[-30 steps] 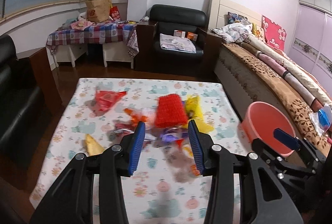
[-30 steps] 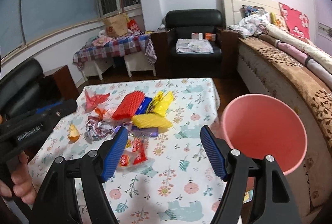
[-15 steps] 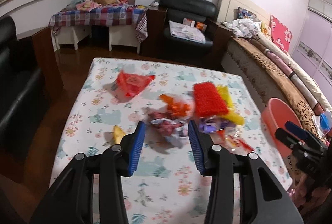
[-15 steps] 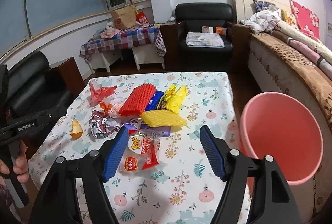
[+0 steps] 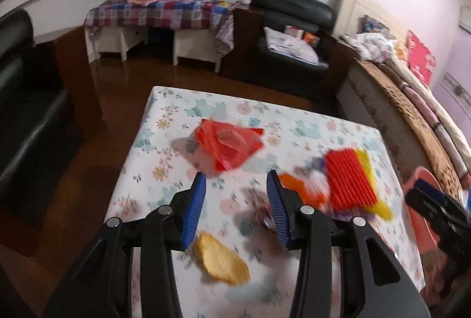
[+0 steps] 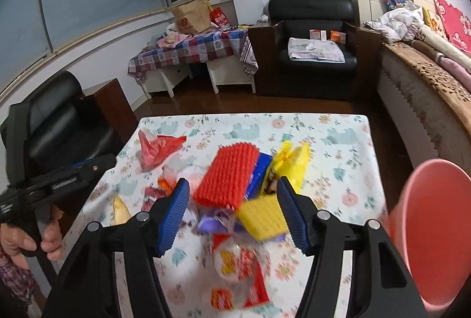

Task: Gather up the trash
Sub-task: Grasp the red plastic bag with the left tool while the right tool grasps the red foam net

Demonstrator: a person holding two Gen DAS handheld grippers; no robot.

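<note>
While the left gripper point(image 5: 235, 201) hovers with jaws apart over the bench point(image 5: 164, 123), the right gripper's point(image 6: 232, 207) jaws are closing, empty, above wrappers point(image 6: 235, 268).

The table point(image 6: 338, 141), under a floral cloth, carries a red plastic bag point(image 6: 156, 150), red point(image 6: 226, 179) and yellow foam nets point(image 6: 262, 218), crumpled wrappers point(image 6: 241, 274) and a yellow peel point(image 5: 220, 262).

Wrappers point(image 6: 235, 188) heaped mid-table point(image 6: 338, 147), bucket point(image 6: 435, 235) off its right edge, armchair point(image 6: 312, 32) behind.
</note>
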